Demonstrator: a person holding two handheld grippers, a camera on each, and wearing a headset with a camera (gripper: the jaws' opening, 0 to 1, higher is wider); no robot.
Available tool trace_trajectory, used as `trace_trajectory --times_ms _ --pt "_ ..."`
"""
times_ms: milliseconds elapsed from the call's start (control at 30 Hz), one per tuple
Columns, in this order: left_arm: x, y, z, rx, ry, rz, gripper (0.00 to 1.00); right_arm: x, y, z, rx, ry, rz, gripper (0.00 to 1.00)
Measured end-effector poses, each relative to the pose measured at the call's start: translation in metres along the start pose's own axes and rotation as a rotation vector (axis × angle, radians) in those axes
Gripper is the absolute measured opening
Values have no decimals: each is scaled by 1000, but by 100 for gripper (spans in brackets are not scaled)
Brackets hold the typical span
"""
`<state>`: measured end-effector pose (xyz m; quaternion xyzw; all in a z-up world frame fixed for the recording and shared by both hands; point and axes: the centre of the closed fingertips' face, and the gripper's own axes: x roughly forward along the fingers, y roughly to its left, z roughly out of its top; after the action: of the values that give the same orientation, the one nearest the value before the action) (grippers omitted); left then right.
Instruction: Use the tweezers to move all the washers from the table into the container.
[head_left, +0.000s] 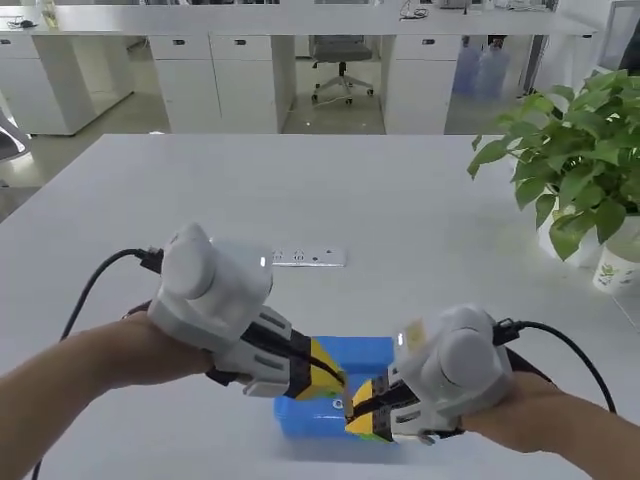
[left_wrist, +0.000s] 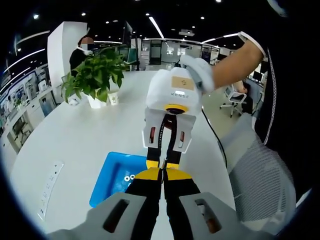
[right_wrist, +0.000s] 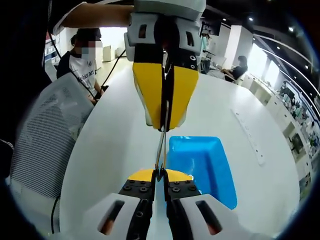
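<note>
A blue container (head_left: 352, 351) sits at the table's near edge, and two or three small washers (left_wrist: 129, 177) lie inside it. Both grippers meet tip to tip just above it. My left gripper (head_left: 335, 380) comes in from the left and my right gripper (head_left: 355, 410) from the right. Thin metal tweezers (right_wrist: 162, 142) run between the two pairs of yellow jaws. The left gripper (right_wrist: 164, 127) is shut on one end of them and the right gripper (right_wrist: 160, 175) is shut on the other end. In the left gripper view my left gripper (left_wrist: 162, 174) faces the right gripper (left_wrist: 161, 164) head-on.
A white power strip (head_left: 308, 258) lies mid-table beyond the container. A potted plant (head_left: 580, 160) stands at the right edge. Desks and an office chair (head_left: 340, 60) fill the back. A mesh chair (right_wrist: 45, 135) and a seated person (right_wrist: 82, 60) are behind the near side.
</note>
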<state>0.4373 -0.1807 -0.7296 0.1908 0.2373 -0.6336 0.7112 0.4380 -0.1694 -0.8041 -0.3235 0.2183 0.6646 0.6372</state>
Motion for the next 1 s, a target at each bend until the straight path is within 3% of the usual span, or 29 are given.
trace_trajectory --times_ms 433,800,1000 --pt "10 -30 -20 6 35 -21 5 9 34 -14 -1 42 32 8" --pt "23 -54 -47 -2 79 -42 5 20 62 -33 -32 108 75 8" --pt "27 -61 -65 -18 112 -51 4 25 69 -44 -44 143 89 8"
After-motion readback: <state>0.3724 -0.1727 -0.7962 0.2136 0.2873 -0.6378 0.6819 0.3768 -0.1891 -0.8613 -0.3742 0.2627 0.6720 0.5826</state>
